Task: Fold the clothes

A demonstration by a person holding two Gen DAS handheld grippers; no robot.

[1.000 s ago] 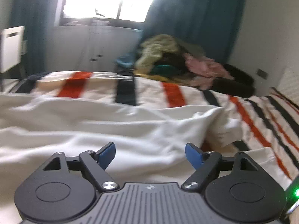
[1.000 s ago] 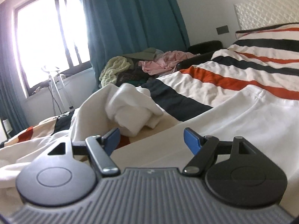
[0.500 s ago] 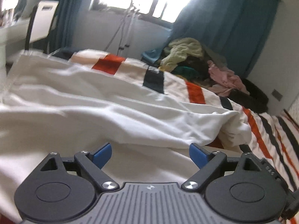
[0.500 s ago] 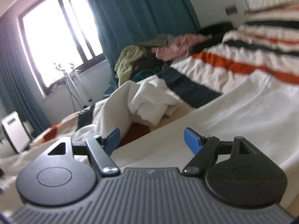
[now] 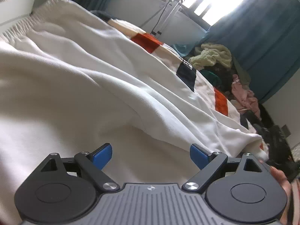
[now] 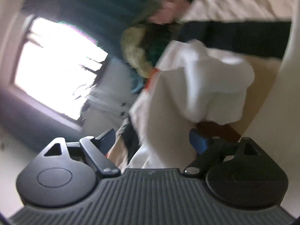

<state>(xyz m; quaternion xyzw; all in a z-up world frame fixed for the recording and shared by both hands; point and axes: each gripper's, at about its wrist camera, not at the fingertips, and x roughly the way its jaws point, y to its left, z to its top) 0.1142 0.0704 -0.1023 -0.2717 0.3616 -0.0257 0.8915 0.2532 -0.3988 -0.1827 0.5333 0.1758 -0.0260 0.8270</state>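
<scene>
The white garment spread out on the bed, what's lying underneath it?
Under the white garment lies a striped bedcover, cream with orange and dark bands, showing past the far edge. Whatever sits beneath the garment's middle is covered and cannot be seen.

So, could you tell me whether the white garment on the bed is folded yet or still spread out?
Still spread: the white garment lies loose and wrinkled across the striped bedcover, its ribbed hem stretched out.

Pretty bright in here, daylight just blasting through the window (image 5: 221, 1) with dark teal curtains (image 5: 262, 37) next to it. White walls (image 5: 281, 116), a bed with a striped cover (image 5: 189, 75), and a messy clothes heap (image 5: 225, 65) piled by the curtains.
</scene>
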